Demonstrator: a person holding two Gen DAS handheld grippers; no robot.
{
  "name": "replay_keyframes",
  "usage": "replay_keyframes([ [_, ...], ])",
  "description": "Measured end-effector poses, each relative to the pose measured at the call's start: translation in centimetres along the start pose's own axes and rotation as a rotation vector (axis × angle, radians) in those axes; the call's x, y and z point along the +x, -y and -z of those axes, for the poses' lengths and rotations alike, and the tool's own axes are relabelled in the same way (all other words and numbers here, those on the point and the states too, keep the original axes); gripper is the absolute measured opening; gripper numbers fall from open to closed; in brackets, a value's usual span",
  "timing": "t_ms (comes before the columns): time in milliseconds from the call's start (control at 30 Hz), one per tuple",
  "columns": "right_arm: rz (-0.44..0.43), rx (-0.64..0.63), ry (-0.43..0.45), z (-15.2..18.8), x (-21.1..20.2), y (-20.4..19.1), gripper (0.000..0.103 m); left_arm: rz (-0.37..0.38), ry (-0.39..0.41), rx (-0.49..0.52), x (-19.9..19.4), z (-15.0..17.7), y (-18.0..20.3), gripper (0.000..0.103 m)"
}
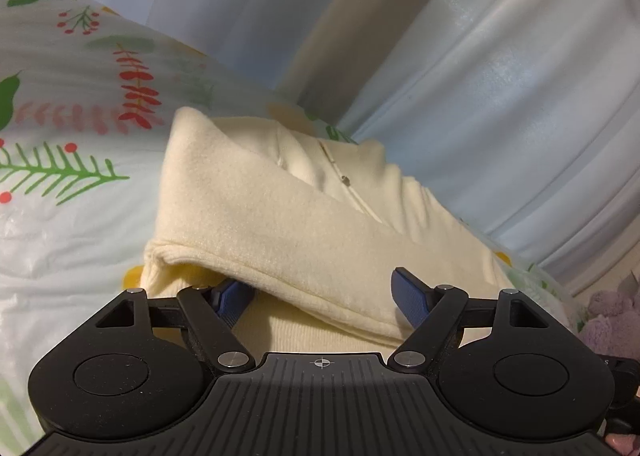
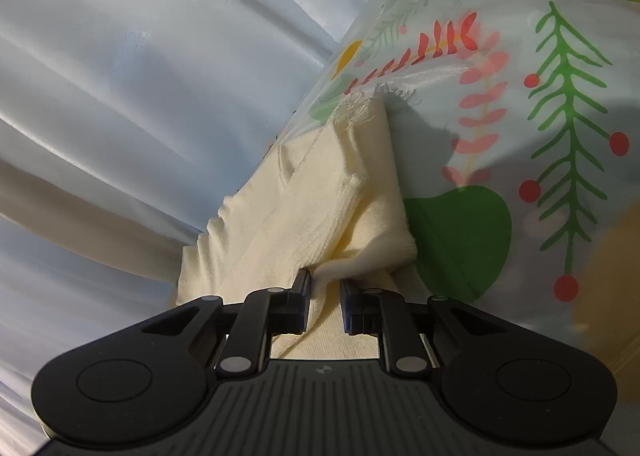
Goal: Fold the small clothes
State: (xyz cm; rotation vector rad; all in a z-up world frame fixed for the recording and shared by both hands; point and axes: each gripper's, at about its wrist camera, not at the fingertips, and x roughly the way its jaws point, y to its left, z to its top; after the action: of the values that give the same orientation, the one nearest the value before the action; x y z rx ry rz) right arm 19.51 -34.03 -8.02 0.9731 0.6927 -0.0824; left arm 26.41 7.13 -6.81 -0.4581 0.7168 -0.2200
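Note:
A small cream fleece garment (image 1: 280, 207) with a zip (image 1: 345, 178) lies folded on a floral sheet (image 1: 72, 135). My left gripper (image 1: 316, 284) stands open, wide, at the near edge of the garment. Its left finger (image 1: 234, 294) is tucked under the folded flap and its right finger (image 1: 408, 296) rests above the cloth. In the right wrist view the same cream garment (image 2: 320, 195) lies bunched at the edge of the floral sheet (image 2: 520, 115). My right gripper (image 2: 325, 280) is shut on a ridge of its cloth.
Pale blue-white draped fabric (image 1: 500, 95) hangs behind the sheet, filling the left of the right wrist view (image 2: 140, 75). A purple knitted item (image 1: 608, 312) sits at the right edge. A blurred tan shape (image 2: 612, 276) lies close at the right.

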Motion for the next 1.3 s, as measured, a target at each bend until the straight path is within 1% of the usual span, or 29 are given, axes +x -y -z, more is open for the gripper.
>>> replay_keyframes([
  [100, 0.006, -0.005, 0.024, -0.1, 0.5, -0.1, 0.006, -0.034, 0.015, 0.014, 0.5, -0.6, -0.2, 0.081],
  [167, 0.001, 0.014, 0.031, -0.3, 0.8, 0.0, 0.006, -0.035, 0.013, 0.006, 0.7, -0.8, -0.4, 0.081],
  [233, -0.003, 0.021, 0.03, -0.4, 0.8, 0.1, 0.006, -0.035, -0.006, 0.002, 0.5, -0.8, -0.4, 0.081],
  [300, 0.001, 0.007, 0.013, 0.0, 0.4, 0.0, 0.007, -0.027, -0.032, 0.018, -0.1, -0.6, -0.1, 0.083],
  [367, 0.003, -0.031, -0.01, 0.5, -0.2, -0.3, 0.009, -0.01, -0.054, 0.043, -0.7, -0.2, 0.1, 0.085],
  [433, -0.003, -0.067, -0.032, 0.9, -0.9, -0.6, 0.013, 0.001, -0.071, 0.072, -1.4, 0.3, 0.2, 0.085],
  [467, -0.021, -0.086, -0.041, 1.0, -1.4, -0.9, 0.014, 0.008, -0.073, 0.081, -1.8, 0.5, 0.3, 0.085],
  [567, -0.052, -0.147, -0.031, 0.7, -2.2, -2.3, 0.014, 0.026, -0.061, 0.082, -2.8, 0.4, 0.7, 0.086],
  [600, -0.045, -0.166, -0.014, 0.5, -2.2, -2.8, 0.014, 0.035, -0.055, 0.082, -3.0, 0.2, 0.9, 0.087],
  [633, -0.029, -0.178, -0.002, 0.2, -2.2, -3.1, 0.018, 0.039, -0.052, 0.084, -2.9, 0.1, 1.0, 0.088],
  [667, 0.012, -0.174, 0.007, -0.1, -1.8, -3.4, 0.024, 0.034, -0.053, 0.086, -2.8, 0.0, 1.2, 0.088],
  [700, 0.026, -0.157, 0.007, -0.4, -1.4, -3.4, 0.026, 0.027, -0.059, 0.084, -2.7, 0.0, 1.3, 0.088],
  [800, 0.027, -0.096, -0.009, -1.0, -0.1, -2.9, 0.026, 0.022, -0.082, 0.068, -2.3, 0.1, 1.3, 0.088],
  [833, 0.029, -0.096, -0.001, -1.0, 0.0, -3.0, 0.026, 0.017, -0.086, 0.068, -2.3, 0.2, 1.2, 0.088],
  [900, 0.048, -0.119, 0.02, -0.9, 0.4, -3.1, 0.02, -0.002, -0.094, 0.066, -2.3, 0.3, 0.9, 0.088],
  [933, 0.054, -0.131, 0.025, -0.9, 0.5, -3.2, 0.01, -0.009, -0.097, 0.065, -2.4, 0.4, 0.7, 0.088],
  [967, 0.052, -0.143, 0.027, -0.8, 0.6, -3.3, 0.006, -0.01, -0.098, 0.064, -2.6, 0.3, 0.6, 0.088],
  [1000, 0.044, -0.15, 0.028, -0.7, 0.5, -3.3, 0.006, -0.012, -0.096, 0.067, -2.8, 0.3, 0.5, 0.088],
  [1067, -0.024, -0.117, 0.022, -0.6, 0.0, -2.6, 0.006, -0.018, -0.088, 0.075, -3.3, 0.1, 0.3, 0.088],
  [1100, -0.044, -0.098, 0.02, -0.6, -0.2, -2.1, 0.006, -0.022, -0.086, 0.083, -3.5, 0.1, 0.2, 0.088],
  [1133, -0.038, -0.095, 0.016, -0.6, -0.2, -1.8, 0.006, -0.027, -0.091, 0.086, -3.4, 0.0, 0.2, 0.088],
  [1200, 0.01, -0.13, 0.003, -0.6, 0.1, -1.4, 0.006, -0.036, -0.116, 0.086, -3.1, 0.1, -0.1, 0.088],
  [1233, 0.017, -0.163, 0.006, -0.4, 0.1, -1.5, 0.005, -0.04, -0.132, 0.082, -2.9, 0.2, -0.2, 0.088],
  [1300, 0.06, -0.257, 0.019, 0.1, -0.1, -2.6, 0.004, -0.055, -0.137, 0.083, -3.1, 0.4, -0.3, 0.088],
])
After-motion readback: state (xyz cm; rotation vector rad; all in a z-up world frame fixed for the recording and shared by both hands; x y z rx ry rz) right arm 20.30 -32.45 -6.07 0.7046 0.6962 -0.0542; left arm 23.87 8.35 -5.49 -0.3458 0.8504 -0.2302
